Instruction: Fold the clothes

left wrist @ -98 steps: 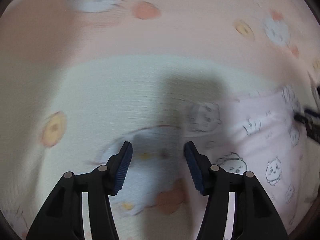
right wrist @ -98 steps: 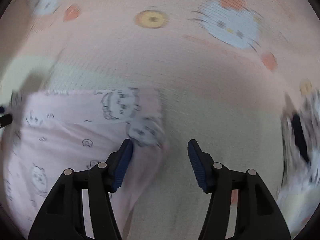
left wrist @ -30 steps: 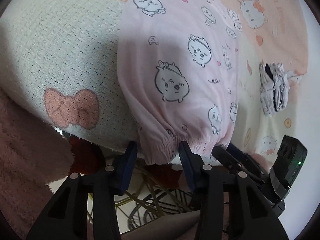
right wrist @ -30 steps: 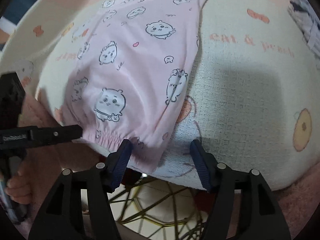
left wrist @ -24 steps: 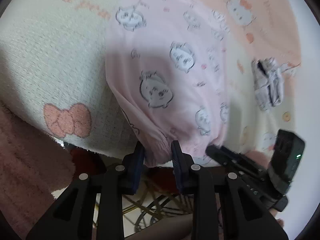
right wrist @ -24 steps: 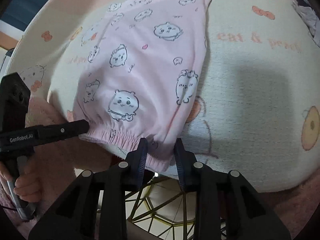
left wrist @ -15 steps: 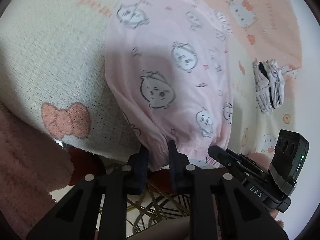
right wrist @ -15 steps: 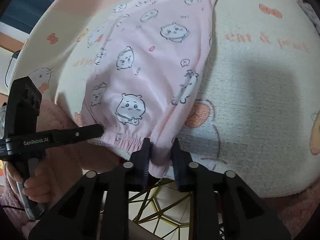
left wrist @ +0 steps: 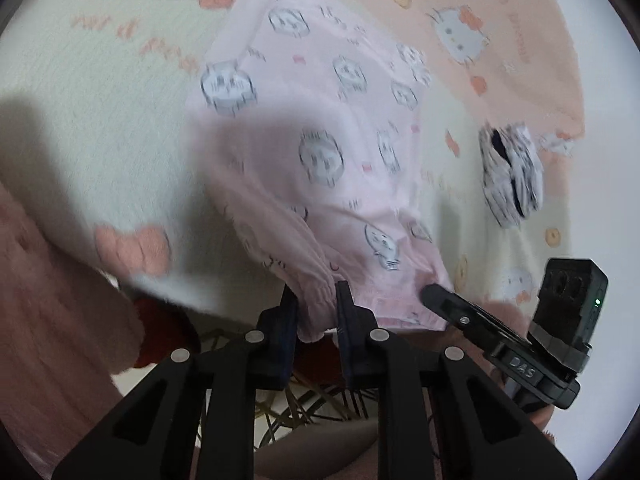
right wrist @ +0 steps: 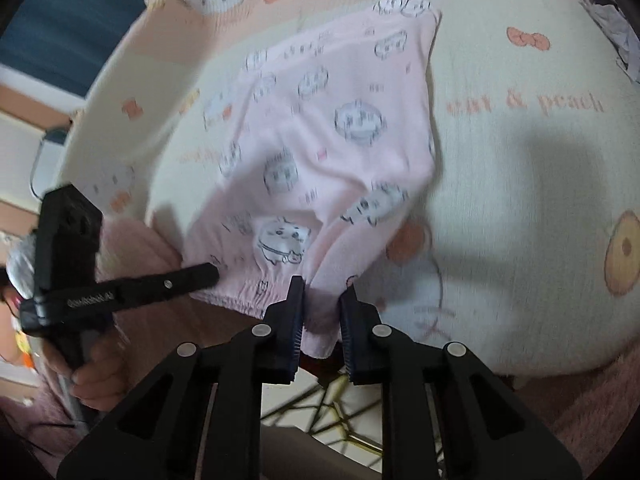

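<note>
Two grippers clamped on one gathered hem. Left gripper (left wrist: 316, 312): fingers (left wrist: 286, 320) narrow, pinching left corner of elastic hem of pink printed garment (left wrist: 320, 140). Garment spread on cartoon-print blanket (left wrist: 100, 100), hem end lifted at near blanket edge. Right gripper (right wrist: 322, 312): fingers (right wrist: 352, 320) narrow, pinching right corner of same hem (right wrist: 320, 332). Folded black-and-white item (left wrist: 510, 172) farther right on blanket, well apart from garment.
</note>
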Tool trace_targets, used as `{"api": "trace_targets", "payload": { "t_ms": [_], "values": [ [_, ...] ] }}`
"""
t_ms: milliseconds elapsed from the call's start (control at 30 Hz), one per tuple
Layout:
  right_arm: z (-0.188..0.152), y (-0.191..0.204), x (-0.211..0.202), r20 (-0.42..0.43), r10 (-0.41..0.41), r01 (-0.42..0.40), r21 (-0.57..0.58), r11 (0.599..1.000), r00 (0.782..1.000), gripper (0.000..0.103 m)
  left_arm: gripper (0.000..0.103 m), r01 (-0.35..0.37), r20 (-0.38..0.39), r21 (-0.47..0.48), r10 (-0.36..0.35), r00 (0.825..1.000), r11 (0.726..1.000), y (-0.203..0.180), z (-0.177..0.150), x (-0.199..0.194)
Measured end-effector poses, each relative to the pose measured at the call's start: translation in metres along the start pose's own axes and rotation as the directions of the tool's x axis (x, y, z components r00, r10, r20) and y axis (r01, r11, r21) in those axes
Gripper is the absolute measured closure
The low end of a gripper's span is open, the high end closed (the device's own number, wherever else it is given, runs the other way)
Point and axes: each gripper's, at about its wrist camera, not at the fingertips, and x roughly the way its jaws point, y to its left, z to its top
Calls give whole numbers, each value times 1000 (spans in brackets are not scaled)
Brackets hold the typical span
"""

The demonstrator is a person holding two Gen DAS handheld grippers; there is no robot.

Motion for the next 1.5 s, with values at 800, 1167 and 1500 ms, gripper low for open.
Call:
{"api": "trace_targets", "payload": {
  "t_ms": [800,1167,1500],
  "values": [
    [161,-22,26,241,-207,244,-133,961,948,43,47,-189,171,361,135,976,913,5,160,9],
    [138,-9,76,53,-184,191,-334,923,982,92,93,-323,217,463,247,944,825,-9,146,28],
    [172,1,37,170,-151,198,-308,931,974,96,96,-316,380,451,141,914,834,-31,170,-19]
  ]
}}
